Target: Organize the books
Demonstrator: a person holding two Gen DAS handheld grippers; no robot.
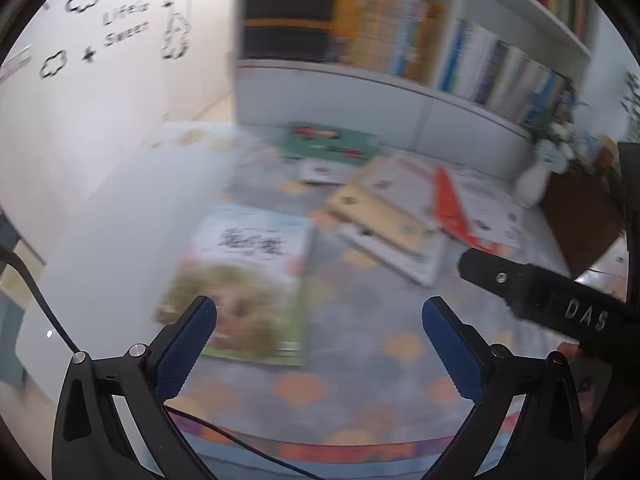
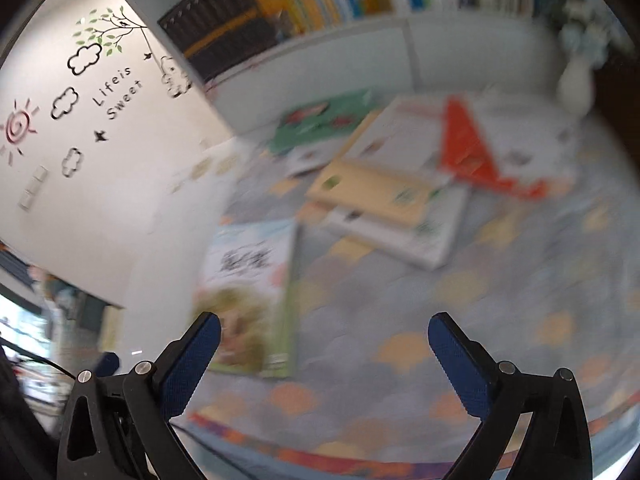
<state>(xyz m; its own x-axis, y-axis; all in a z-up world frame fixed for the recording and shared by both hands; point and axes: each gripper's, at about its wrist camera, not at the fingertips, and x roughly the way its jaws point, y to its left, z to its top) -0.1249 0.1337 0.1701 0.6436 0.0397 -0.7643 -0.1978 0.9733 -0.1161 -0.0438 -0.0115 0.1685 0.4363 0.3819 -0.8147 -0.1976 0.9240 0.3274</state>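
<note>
Both views are smeared by motion blur, so fine detail on the covers cannot be read.

The left tool (image 1: 319,326) stands wide, its blue pads (image 1: 186,350) apart with nothing between them, above a patterned rug (image 1: 360,320) dotted with orange and yellow shapes. The right tool (image 2: 324,340) is just as wide and holds nothing. In the left wrist view one black finger of the right tool (image 1: 536,288) reaches in from about 3 o'clock, over the rug.

The books lie on the rug, in front of a white bookshelf (image 1: 360,80). Nearest to both tools is a large book with a green and white cover (image 1: 248,280), flat and alone, at about 11 o'clock from the left tool and at about 11 o'clock from the right tool (image 2: 248,296). Further out, at about 1 o'clock, is a loose pile (image 1: 400,216): a tan book (image 2: 372,192) lies on top of a white one (image 2: 404,240), and just beside them at 2 o'clock is an open white book with an orange-red part (image 1: 456,208). Behind the pile, toward 12 o'clock and close to the foot of the bookshelf, lies a green book (image 1: 332,144).

The bookshelf carries rows of upright books (image 1: 384,32), dark ones at the left end and yellow and pale ones next to them. A white vase with flowers (image 1: 534,180) stands on the rug at the right end of the bookshelf. The wall at 10 o'clock bears stickers of clouds (image 2: 84,58), a tree and lettering.
</note>
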